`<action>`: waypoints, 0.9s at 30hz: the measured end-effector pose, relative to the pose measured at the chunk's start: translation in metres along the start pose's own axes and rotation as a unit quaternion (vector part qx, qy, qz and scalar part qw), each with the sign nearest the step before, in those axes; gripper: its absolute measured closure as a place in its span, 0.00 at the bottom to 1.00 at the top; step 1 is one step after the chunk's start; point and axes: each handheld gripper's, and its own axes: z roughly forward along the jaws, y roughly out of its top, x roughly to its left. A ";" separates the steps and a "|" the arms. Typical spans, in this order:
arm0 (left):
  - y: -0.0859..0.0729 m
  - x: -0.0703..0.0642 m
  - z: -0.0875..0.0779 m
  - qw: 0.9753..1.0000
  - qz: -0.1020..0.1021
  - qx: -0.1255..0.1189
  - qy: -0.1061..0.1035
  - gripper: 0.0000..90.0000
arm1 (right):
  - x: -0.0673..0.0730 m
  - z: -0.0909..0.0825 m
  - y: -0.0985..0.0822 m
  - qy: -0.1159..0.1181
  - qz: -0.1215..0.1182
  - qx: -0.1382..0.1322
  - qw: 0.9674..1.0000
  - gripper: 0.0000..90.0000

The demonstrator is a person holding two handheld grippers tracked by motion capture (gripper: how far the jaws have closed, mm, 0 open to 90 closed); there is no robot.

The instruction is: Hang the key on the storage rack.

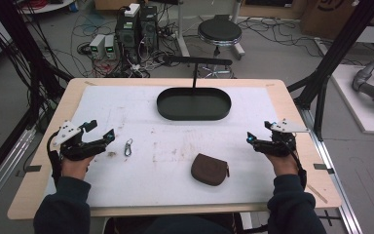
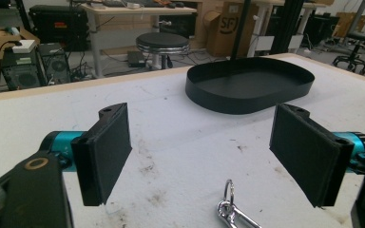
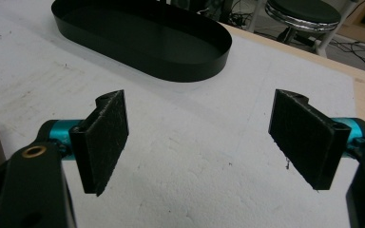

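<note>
Clasp (image 1: pixel 128 146), small metal snap hook with ring, lying flat on the surface (image 1: pixel 175 170) just ahead of the released left claw (image 1: pixel 101 132): judged light, rigid, slippery, best pinched across its body; right claw (image 1: pixel 256 138) likewise released, empty.

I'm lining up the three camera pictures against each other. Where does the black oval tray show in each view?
High view: the black oval tray lies at the far middle of the table, beyond both grippers.
Left gripper view: it sits upper right, beyond the open jaws.
Right gripper view: it sits upper left, beyond the open jaws.
Shared landmark: the round black stool on the floor behind the table.
</note>
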 end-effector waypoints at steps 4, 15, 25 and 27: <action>0.000 -0.001 0.003 1.000 0.000 0.001 -0.004 0.24 | -0.001 -0.001 -0.002 0.001 0.002 0.000 1.000 0.24; -0.004 0.000 0.012 1.000 -0.007 0.016 -0.012 0.25 | 0.000 0.002 -0.004 0.005 -0.003 0.003 1.000 0.24; -0.006 -0.005 0.014 0.999 -0.008 0.025 -0.027 0.25 | -0.001 -0.003 -0.006 -0.005 0.001 0.005 1.000 0.24; -0.009 -0.007 0.017 0.999 -0.011 0.033 -0.031 0.24 | 0.001 -0.006 -0.006 -0.006 0.000 0.002 1.000 0.24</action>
